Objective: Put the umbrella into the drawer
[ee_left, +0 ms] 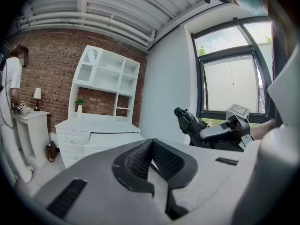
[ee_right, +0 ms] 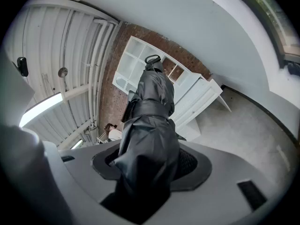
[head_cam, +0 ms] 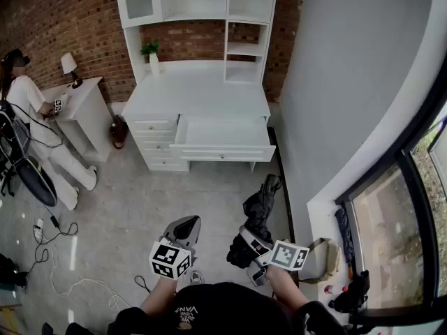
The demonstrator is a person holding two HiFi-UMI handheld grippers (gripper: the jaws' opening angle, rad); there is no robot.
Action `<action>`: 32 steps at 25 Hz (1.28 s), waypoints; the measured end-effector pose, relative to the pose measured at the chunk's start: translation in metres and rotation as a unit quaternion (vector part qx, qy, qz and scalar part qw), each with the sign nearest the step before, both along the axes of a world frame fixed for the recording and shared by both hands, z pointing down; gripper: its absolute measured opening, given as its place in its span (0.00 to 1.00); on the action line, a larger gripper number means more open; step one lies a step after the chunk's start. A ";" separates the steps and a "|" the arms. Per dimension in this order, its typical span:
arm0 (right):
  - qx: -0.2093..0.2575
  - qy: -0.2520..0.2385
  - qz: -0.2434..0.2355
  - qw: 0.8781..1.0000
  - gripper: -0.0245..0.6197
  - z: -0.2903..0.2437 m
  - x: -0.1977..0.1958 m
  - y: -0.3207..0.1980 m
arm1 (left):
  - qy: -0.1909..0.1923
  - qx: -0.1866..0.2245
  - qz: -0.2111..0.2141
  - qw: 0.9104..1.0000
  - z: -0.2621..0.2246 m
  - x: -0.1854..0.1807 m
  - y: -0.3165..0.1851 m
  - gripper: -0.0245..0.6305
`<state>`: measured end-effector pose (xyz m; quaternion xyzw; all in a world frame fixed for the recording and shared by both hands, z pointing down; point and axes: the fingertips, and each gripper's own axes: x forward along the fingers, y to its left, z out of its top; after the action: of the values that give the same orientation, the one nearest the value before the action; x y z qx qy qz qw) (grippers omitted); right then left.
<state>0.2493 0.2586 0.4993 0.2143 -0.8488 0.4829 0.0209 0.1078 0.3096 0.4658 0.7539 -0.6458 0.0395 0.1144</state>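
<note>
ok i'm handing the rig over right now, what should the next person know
Left tongs: shut, empty.
Right tongs: closed on the folded black umbrella, held in the air.
Drawer: open on the white desk across the room, umbrella not in it.
Done: umbrella in grip, drawer open.
Left: carry it over, lay it in the drawer, release.

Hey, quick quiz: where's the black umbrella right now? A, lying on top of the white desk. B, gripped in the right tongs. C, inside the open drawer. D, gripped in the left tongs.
B: the right gripper view shows the folded umbrella clamped between the right tongs, well short of the open drawer.
</note>
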 end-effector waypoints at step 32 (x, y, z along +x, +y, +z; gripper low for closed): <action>0.000 0.012 0.034 0.999 0.44 0.016 -0.092 -0.075 | 0.014 -0.007 0.014 1.000 0.018 -0.094 -0.074 0.05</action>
<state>0.1577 0.1840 0.5156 0.2490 -0.8408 0.4805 0.0143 0.0141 0.2351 0.4843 0.7627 -0.6330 0.0354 0.1279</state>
